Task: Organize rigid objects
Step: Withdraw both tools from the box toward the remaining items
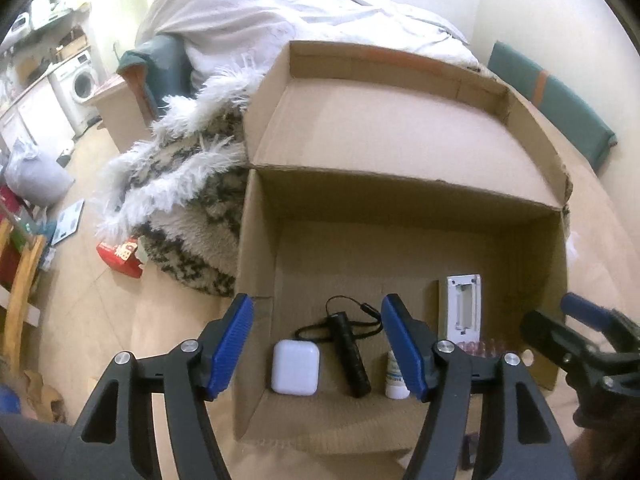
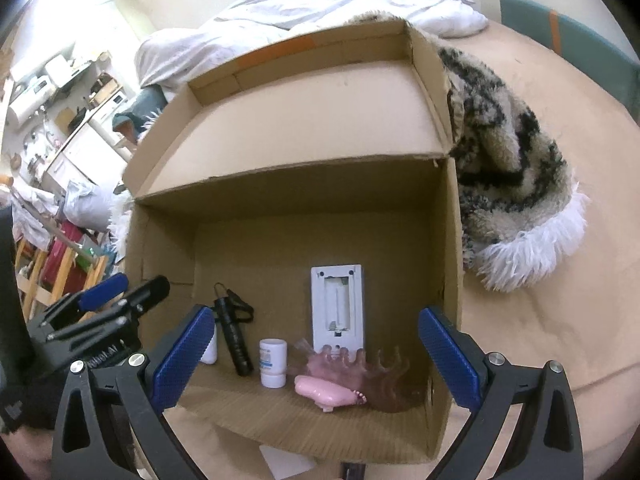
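Your left hand-held gripper [image 1: 318, 350] half open, empty; right hand-held gripper [image 2: 316, 356] wide, empty. Black flashlight [image 1: 352, 354] lies below left jaws, long axis fore-aft.

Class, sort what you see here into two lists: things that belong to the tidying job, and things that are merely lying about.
Part of the job:
cardboard box
white case
black flashlight
small white bottle
white remote, back up
pink hair claw
pink item

Just lying about:
shaggy rug
white bedding
red packet
washing machine
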Motion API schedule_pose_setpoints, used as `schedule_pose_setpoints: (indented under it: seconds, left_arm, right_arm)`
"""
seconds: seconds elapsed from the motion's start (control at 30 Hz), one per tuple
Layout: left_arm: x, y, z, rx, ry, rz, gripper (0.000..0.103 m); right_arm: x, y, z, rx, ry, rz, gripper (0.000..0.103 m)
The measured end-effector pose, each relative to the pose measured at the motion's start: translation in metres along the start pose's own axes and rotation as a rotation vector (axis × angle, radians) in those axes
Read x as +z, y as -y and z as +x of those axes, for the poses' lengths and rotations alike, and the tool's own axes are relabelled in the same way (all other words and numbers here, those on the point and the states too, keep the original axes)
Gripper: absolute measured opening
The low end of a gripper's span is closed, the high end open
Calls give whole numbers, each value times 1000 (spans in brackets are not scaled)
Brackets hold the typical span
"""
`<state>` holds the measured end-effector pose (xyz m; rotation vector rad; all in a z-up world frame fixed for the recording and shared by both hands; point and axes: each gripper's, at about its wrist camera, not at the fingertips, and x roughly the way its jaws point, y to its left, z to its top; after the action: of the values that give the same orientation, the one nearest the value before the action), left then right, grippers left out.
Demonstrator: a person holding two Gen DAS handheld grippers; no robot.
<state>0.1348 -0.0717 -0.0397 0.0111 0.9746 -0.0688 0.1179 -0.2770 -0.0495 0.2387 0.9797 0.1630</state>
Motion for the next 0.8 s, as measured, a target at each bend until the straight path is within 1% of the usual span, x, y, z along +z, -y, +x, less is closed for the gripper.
schedule_pose_setpoints:
  seconds: [0.07,0.17,0.3,0.43,0.53,0.63,0.8]
  left_arm:
    - [-1,-2,-7,1,-10,1,64]
    - [-4,-10,-17,-23,-36,-12,64]
    - [-14,-19,-29,-34,-51,-14,64]
    - [-25,-28,-38,-27,-55,-15,64]
    - [-34,-34,-43,-31,-64,-26,64]
    - [-45,-38,-44,-38,-77,-43,64]
    - [-59,-41,-40,-24,-89,-49,64]
  right_arm:
    - [-1,1,-6,9,-2,7,103]
    - [-4,2,-19,38,-1,28,103]
    - [-14,2,-31,43,-18,29,103]
    - [-29,1,-42,48,-38,24,103]
    - [-40,1,-47,38,-51,22,103]
    - [-51,3,-50,50,-65,41,103]
    - [-68,9,-48,55,-91,75,103]
